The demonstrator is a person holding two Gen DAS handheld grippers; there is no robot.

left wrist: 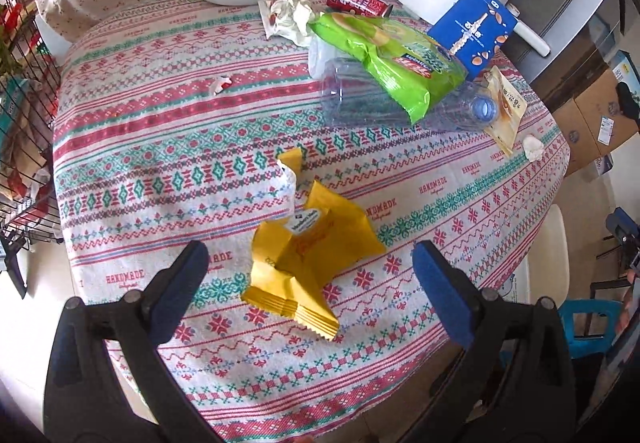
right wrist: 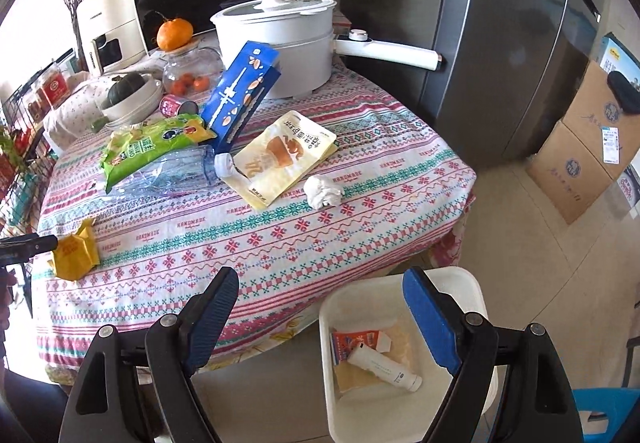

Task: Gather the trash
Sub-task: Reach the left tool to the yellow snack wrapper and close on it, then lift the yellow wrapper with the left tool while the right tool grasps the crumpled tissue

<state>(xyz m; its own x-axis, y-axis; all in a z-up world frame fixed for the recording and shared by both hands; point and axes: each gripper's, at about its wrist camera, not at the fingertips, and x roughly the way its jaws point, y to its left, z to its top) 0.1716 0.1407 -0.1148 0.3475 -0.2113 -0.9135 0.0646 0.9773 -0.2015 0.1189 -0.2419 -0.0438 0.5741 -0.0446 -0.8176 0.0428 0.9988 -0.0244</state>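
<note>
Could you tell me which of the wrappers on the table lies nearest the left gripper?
The yellow wrapper, lying just ahead of the open left gripper; the green bag lies farther back.

Beyond the left gripper (left wrist: 310, 277), a green snack bag (left wrist: 390, 57) hides much of the clear plastic bottle (left wrist: 360, 99). Below the right gripper (right wrist: 320, 313), its right finger (right wrist: 430, 317) masks part of the white bin (right wrist: 348, 303); print on the white tube (right wrist: 384, 367) inside is illegible.

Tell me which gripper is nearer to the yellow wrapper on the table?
Left. The left gripper hangs open right over the yellow wrapper, not touching it. The right gripper is open farther along the table edge, by the white bin.
</note>
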